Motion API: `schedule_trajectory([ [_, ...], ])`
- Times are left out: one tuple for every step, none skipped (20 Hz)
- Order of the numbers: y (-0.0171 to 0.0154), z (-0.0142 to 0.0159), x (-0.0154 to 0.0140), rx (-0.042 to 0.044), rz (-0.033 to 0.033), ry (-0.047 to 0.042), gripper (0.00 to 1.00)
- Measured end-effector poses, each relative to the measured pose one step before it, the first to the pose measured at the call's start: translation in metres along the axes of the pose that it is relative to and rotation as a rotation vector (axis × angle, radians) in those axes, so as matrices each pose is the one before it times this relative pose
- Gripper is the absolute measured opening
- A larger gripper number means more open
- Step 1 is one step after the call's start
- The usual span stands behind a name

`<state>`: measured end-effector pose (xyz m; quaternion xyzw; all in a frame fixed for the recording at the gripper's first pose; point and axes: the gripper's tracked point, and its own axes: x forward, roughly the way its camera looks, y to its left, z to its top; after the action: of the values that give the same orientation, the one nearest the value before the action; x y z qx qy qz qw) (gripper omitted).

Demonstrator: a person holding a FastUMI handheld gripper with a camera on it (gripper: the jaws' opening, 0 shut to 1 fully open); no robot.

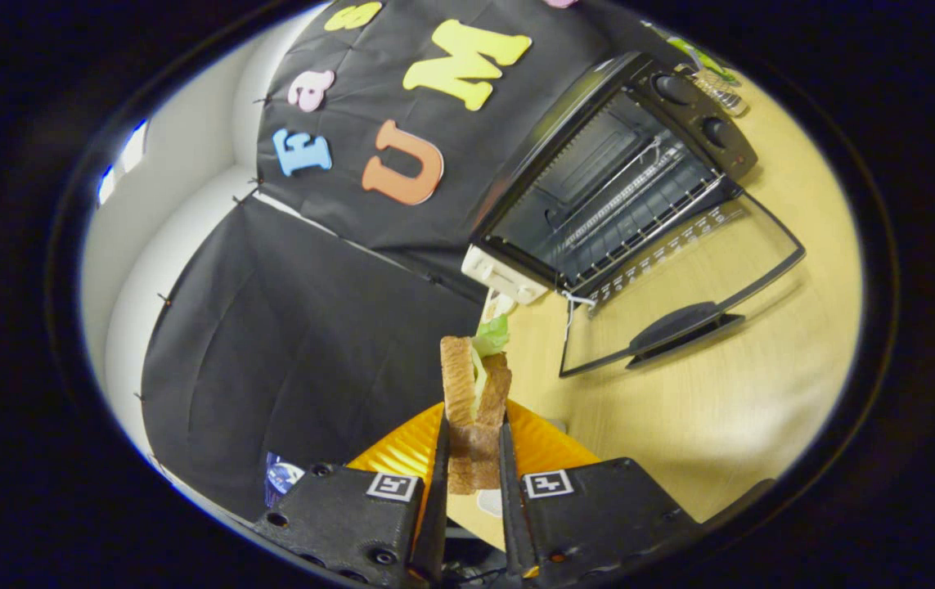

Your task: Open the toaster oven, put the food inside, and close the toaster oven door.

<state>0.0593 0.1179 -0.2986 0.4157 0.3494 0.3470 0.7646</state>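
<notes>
Now the hand-held gripper (474,458) grasps the sandwich (475,409) between both fingers above the orange plate (545,446), well apart from the open toaster oven (598,188), and I think the lettuce could slip out if the carry tilts it.

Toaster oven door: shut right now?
No, the toaster oven door lies folded down flat, baring the wire rack, while the gripper holds the sandwich between its fingers.
</notes>
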Motion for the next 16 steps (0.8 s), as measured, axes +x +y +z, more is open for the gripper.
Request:
schedule_trajectory([
  [-0.00600,0.00960,0.00113,-0.00359,-0.00505,-0.04170,0.34],
  [-0.00468,0.00802,0.00165,0.00537,-0.00304,-0.03639,0.34],
  [-0.00443,0.00493,0.00219,-0.00093,-0.00528,-0.02705,0.34],
  [-0.00725,0.00618,0.00296,0.01183,-0.01581,-0.03013,0.34],
  [-0.00601,0.00645,0.00174,0.01357,-0.01926,-0.03260,0.34],
  [-0.01004,0.00526,0.00384,0.02541,-0.02309,-0.02503,0.34],
  [-0.00656,0.00352,0.00417,0.02412,-0.02084,-0.02143,0.34],
  [-0.00862,0.00372,0.00599,0.02789,-0.01472,-0.01259,0.34],
  [-0.00651,0.00281,0.00429,0.02250,-0.01472,-0.00941,0.34],
  [-0.00537,0.00691,0.00476,0.02665,-0.00481,-0.02308,0.34],
  [-0.00345,0.00661,0.00381,0.01738,0.00099,-0.02183,0.34],
  [0.00072,0.00872,0.00147,0.02856,0.01946,-0.03711,0.34],
  [0.00044,0.00862,0.00399,0.01920,0.00583,-0.03088,0.33],
  [-0.00091,0.00769,0.00529,0.01761,-0.00535,-0.03037,0.34],
  [-0.00278,0.00749,0.00265,0.00889,-0.01163,-0.02415,0.34],
  [0.00010,0.00617,0.00573,0.00745,-0.00339,-0.01601,0.33],
])
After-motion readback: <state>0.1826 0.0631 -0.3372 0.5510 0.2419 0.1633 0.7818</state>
